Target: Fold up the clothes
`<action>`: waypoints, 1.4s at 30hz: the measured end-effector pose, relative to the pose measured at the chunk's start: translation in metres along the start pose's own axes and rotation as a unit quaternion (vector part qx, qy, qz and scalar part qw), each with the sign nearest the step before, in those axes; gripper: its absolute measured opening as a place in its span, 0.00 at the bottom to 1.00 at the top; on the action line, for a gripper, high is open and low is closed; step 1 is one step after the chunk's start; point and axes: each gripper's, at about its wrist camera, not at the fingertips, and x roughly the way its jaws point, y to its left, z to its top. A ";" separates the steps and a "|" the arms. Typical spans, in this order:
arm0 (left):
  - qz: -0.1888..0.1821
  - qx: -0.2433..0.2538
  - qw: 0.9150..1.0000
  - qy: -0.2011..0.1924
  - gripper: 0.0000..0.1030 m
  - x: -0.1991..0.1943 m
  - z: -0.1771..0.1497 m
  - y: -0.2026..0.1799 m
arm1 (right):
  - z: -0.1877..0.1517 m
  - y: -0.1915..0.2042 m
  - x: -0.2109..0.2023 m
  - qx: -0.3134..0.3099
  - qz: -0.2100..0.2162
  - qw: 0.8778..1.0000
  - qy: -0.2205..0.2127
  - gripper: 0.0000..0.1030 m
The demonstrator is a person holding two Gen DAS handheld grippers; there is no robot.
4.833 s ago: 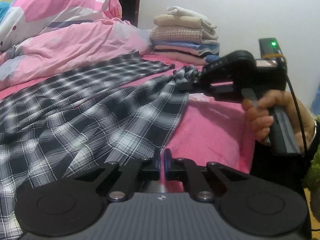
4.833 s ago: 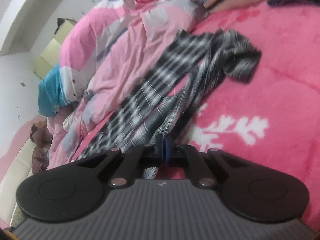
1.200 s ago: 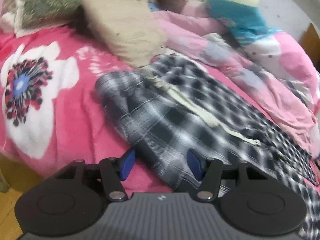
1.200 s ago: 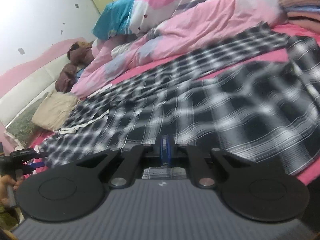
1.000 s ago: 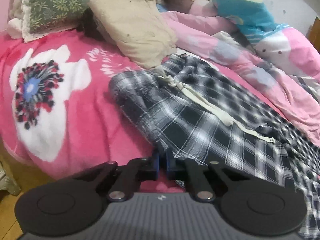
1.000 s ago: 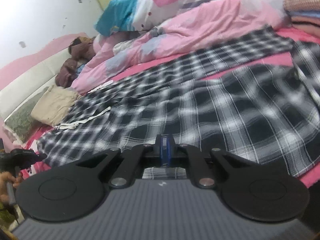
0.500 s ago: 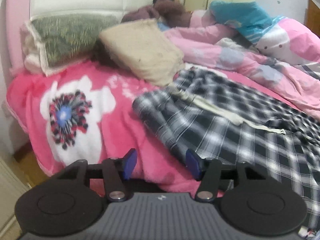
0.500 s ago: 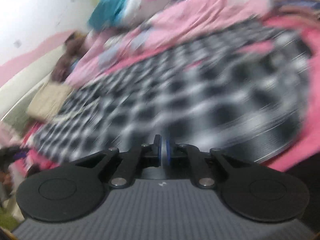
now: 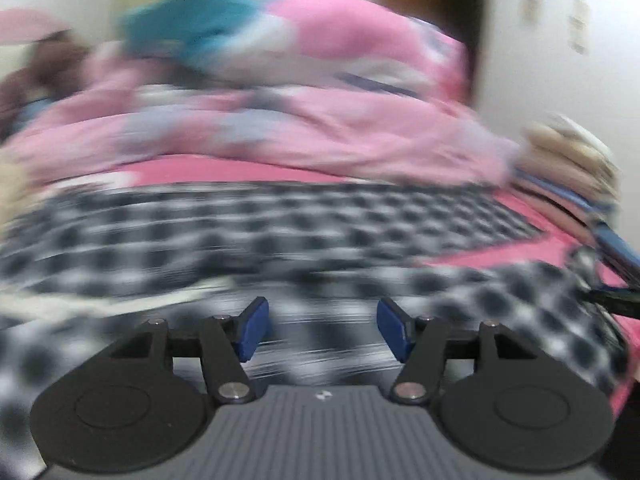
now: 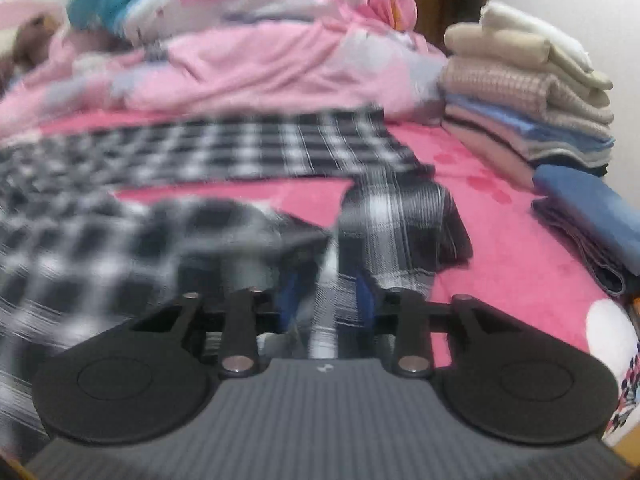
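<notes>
Black-and-white plaid trousers (image 9: 280, 232) lie spread flat across the pink bed; both views are motion-blurred. My left gripper (image 9: 323, 330) is open and empty just above the near plaid cloth. In the right wrist view the trousers (image 10: 256, 148) stretch to the left, and one leg end (image 10: 396, 216) lies folded over near the middle. My right gripper (image 10: 327, 302) is open, its blue pads on either side of plaid cloth at the leg end, without clamping it.
A rumpled pink duvet (image 10: 260, 60) and a teal pillow (image 9: 188, 28) lie behind the trousers. A stack of folded clothes (image 10: 528, 108) stands at the right by the wall, with folded blue jeans (image 10: 588, 216) in front of it. The pink blanket (image 10: 520, 280) covers the bed.
My left gripper has swung right from the waistband end and stays open. My right gripper has opened and let go of the cloth, and now points at the leg end.
</notes>
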 end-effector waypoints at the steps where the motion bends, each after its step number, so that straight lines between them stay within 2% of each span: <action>1: -0.015 0.018 1.000 0.003 0.59 0.008 0.000 -0.015 | -0.002 -0.005 0.000 0.015 -0.004 1.000 -0.001 0.02; 3: -0.039 0.052 0.998 0.010 0.59 0.022 -0.003 -0.042 | -0.014 -0.025 -0.012 0.087 0.003 0.996 -0.018 0.01; 6: -0.062 0.090 0.994 0.030 0.59 0.037 -0.010 -0.068 | -0.043 -0.062 -0.030 0.213 0.016 0.976 -0.036 0.01; 9: -0.069 0.117 0.989 0.055 0.58 0.048 -0.019 -0.086 | -0.072 -0.098 -0.047 0.335 0.029 0.940 -0.053 0.01; 12: -0.067 0.124 0.988 0.064 0.58 0.054 -0.023 -0.089 | -0.105 -0.131 -0.060 0.445 0.045 0.892 -0.061 0.01; 14: -0.065 0.117 0.988 0.072 0.58 0.058 -0.023 -0.086 | -0.123 -0.145 -0.058 0.508 0.084 0.854 -0.075 0.02; 17: -0.059 0.100 0.990 0.080 0.58 0.063 -0.023 -0.079 | -0.128 -0.154 -0.067 0.520 0.070 0.846 -0.096 0.05; 18: -0.057 0.094 0.991 0.082 0.58 0.065 -0.023 -0.077 | -0.124 -0.153 -0.074 0.502 0.041 0.858 -0.103 0.05; 20: -0.057 0.091 0.991 0.079 0.59 0.066 -0.024 -0.075 | -0.116 -0.154 -0.084 0.475 0.020 0.871 -0.125 0.06; 23: -0.056 0.087 0.992 0.074 0.62 0.066 -0.026 -0.075 | -0.102 -0.154 -0.086 0.437 0.026 0.889 -0.131 0.09; 24: -0.055 0.087 0.992 0.073 0.62 0.066 -0.027 -0.075 | -0.096 -0.152 -0.083 0.421 0.025 0.898 -0.129 0.12; 26: -0.055 0.086 0.992 0.069 0.63 0.065 -0.028 -0.076 | -0.083 -0.149 -0.075 0.387 0.023 0.914 -0.120 0.43; 31: -0.056 0.086 0.993 0.062 0.65 0.067 -0.030 -0.077 | -0.058 -0.116 -0.057 0.271 0.017 0.958 -0.093 0.55; 33: -0.056 0.086 0.993 0.060 0.66 0.068 -0.031 -0.077 | -0.050 -0.092 -0.051 0.184 -0.008 0.979 -0.088 0.58; 34: -0.056 0.087 0.993 0.059 0.67 0.068 -0.031 -0.077 | -0.047 -0.082 -0.047 0.143 -0.027 0.986 -0.084 0.58; 36: -0.055 0.088 0.993 0.057 0.68 0.069 -0.032 -0.078 | -0.049 -0.090 -0.045 0.161 -0.034 0.983 -0.086 0.56; 37: -0.055 0.088 0.993 0.056 0.68 0.069 -0.032 -0.079 | -0.050 -0.094 -0.045 0.170 -0.038 0.981 -0.088 0.47; 38: -0.055 0.088 0.993 0.056 0.69 0.069 -0.032 -0.079 | -0.051 -0.098 -0.044 0.179 -0.041 0.979 -0.089 0.26; 40: -0.056 0.088 0.993 0.054 0.69 0.068 -0.033 -0.079 | -0.054 -0.105 -0.043 0.197 -0.048 0.975 -0.091 0.06; 42: -0.057 0.088 0.993 0.051 0.69 0.068 -0.033 -0.078 | -0.056 -0.113 -0.042 0.215 -0.055 0.970 -0.093 0.03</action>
